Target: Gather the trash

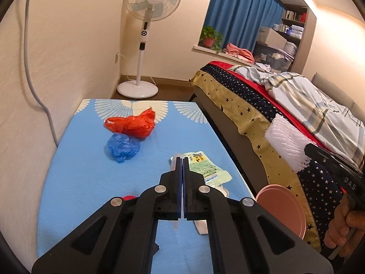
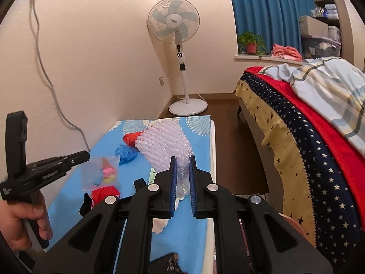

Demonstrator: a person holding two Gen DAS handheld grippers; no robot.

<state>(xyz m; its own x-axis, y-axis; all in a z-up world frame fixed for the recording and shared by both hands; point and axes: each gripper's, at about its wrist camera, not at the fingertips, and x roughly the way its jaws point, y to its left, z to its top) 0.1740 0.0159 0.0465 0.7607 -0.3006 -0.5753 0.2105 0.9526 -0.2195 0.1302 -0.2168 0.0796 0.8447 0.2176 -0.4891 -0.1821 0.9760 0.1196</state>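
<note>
- Left wrist view: your left gripper (image 1: 182,159) has its jaws fully together, pinching a thin clear film. On the blue table (image 1: 79,182), taken as landmark, an orange bag (image 1: 131,124), a blue bag (image 1: 123,147) and a green wrapper (image 1: 206,169) are uncollected. A pink bin (image 1: 282,207) sits off the table's right edge, against the bed (image 1: 251,118).
- Right wrist view: your right gripper (image 2: 182,173) clamps bubble wrap (image 2: 164,146), lifted above the table. Open floor lies only between table edge and bed; keep to that narrow gap.
</note>
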